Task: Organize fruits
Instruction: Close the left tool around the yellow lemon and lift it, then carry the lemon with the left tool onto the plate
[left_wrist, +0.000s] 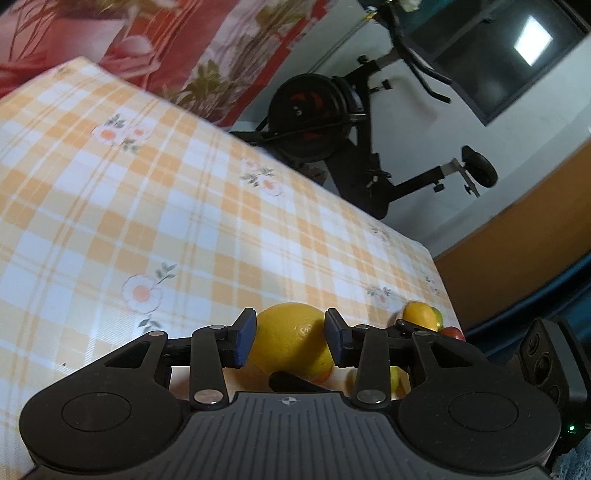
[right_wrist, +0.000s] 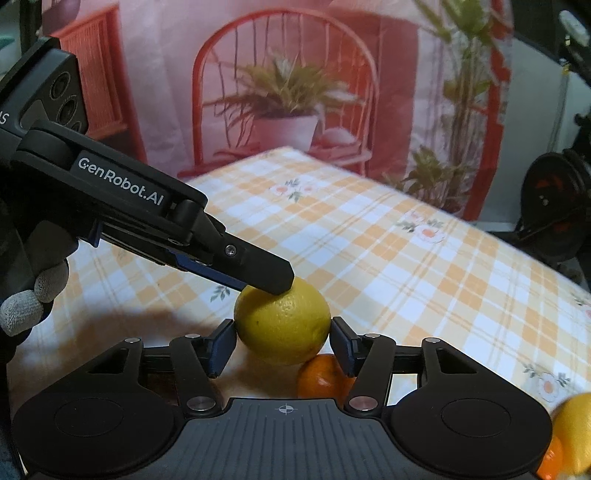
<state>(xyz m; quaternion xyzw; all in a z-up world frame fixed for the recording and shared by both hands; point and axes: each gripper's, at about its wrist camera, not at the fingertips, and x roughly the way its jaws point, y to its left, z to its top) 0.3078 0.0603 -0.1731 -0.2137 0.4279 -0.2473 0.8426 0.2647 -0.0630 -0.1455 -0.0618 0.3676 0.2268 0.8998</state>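
Lemon (right_wrist: 282, 325) btwn both grippers' fingers (right_wrist: 222, 347), likely gripped

- A large yellow lemon (right_wrist: 282, 325), round with dimpled skin, is lifted above a checked tablecloth (right_wrist: 388, 251), gripper pads at its sides.
- A small orange (right_wrist: 319, 376) lies just beneath the lemon, partly hidden.
- A second yellow fruit (right_wrist: 574, 428) sits at the right edge, with something orange, possibly another fruit, below it.
- From the left wrist, a smaller yellow fruit (left_wrist: 421, 314) and a red one (left_wrist: 453, 333) lie near the table's corner.
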